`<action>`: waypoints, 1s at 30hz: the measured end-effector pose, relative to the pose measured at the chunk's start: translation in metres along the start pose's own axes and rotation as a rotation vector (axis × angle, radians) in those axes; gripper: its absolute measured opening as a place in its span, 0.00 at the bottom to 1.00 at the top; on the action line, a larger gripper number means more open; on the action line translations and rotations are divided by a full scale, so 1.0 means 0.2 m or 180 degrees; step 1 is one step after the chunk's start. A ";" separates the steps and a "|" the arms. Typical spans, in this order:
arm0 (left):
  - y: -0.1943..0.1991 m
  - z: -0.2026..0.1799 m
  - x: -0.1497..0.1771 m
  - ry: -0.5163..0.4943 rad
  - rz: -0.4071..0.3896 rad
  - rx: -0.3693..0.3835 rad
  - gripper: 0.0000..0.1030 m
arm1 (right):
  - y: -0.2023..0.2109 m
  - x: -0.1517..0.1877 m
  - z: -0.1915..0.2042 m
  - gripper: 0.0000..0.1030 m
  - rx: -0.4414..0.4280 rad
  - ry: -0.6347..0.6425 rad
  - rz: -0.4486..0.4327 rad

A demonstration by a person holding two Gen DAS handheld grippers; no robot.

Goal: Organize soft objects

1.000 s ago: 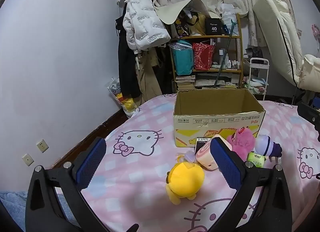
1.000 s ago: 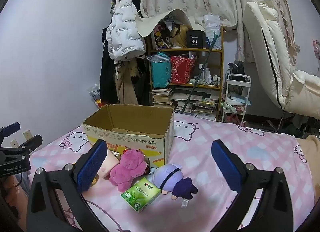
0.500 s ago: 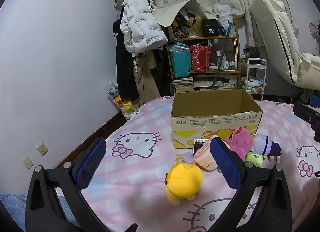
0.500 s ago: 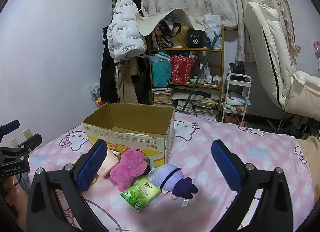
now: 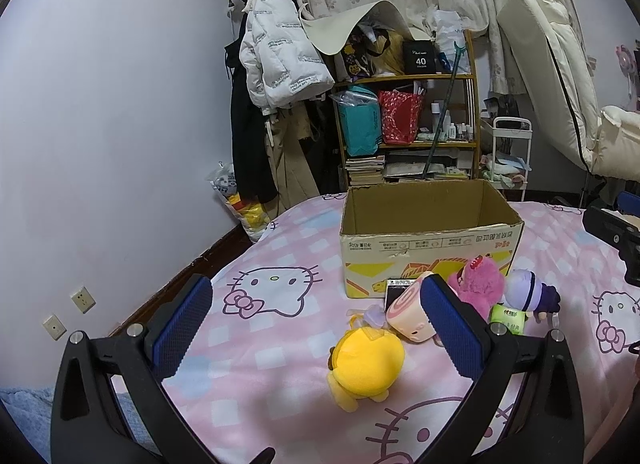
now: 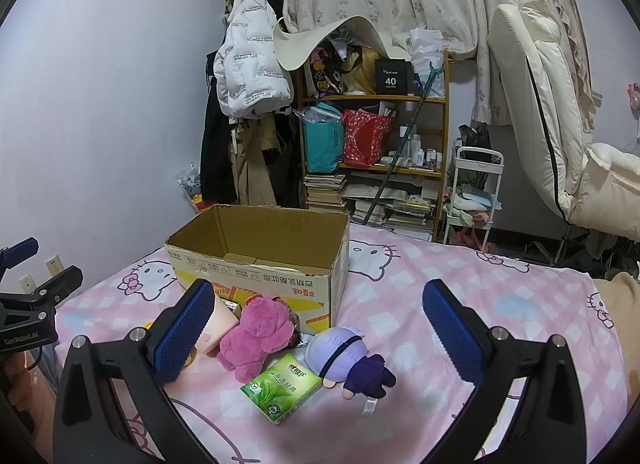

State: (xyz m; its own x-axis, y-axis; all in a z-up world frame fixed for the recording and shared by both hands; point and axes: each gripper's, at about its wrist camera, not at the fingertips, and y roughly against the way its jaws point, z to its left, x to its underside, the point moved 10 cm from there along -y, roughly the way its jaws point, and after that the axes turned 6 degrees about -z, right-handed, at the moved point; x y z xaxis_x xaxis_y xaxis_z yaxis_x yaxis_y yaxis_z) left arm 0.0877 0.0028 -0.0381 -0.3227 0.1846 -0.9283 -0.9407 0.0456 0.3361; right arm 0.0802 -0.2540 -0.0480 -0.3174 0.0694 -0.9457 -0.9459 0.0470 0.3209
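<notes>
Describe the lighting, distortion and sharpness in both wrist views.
Left wrist view: dim indoor light, heavy fisheye bending of the wall and dark corners; the yellow plush is sharp and casts a soft shadow. Right wrist view: same vignette and curvature; the box is crisp, no glare.

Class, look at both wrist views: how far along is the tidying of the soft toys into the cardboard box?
Nothing looks done: the cardboard box shows no toys inside. Nothing is in hand: the left gripper and right gripper are both open. Left to do: the yellow plush, pink round plush, magenta plush, purple doll and green tissue pack all lie on the bedsheet beside the box.
</notes>
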 end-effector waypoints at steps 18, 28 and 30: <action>0.00 -0.02 0.00 -0.0026 -0.0018 -0.0004 0.99 | 0.01 -0.01 -0.01 1.00 0.0018 0.0003 -0.0007; 0.00 -0.03 0.00 -0.0024 -0.0020 -0.0007 0.99 | 0.01 0.00 -0.01 1.00 0.0017 0.0004 -0.0007; 0.00 -0.03 0.00 -0.0024 -0.0016 -0.0007 0.99 | 0.00 -0.01 -0.01 1.00 0.0019 0.0006 -0.0009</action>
State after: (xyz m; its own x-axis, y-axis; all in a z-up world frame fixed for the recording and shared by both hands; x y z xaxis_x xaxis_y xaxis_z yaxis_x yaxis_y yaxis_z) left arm 0.0866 -0.0024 -0.0397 -0.3171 0.1918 -0.9288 -0.9426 0.0443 0.3309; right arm 0.0796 -0.2552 -0.0464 -0.3150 0.0674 -0.9467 -0.9464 0.0531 0.3187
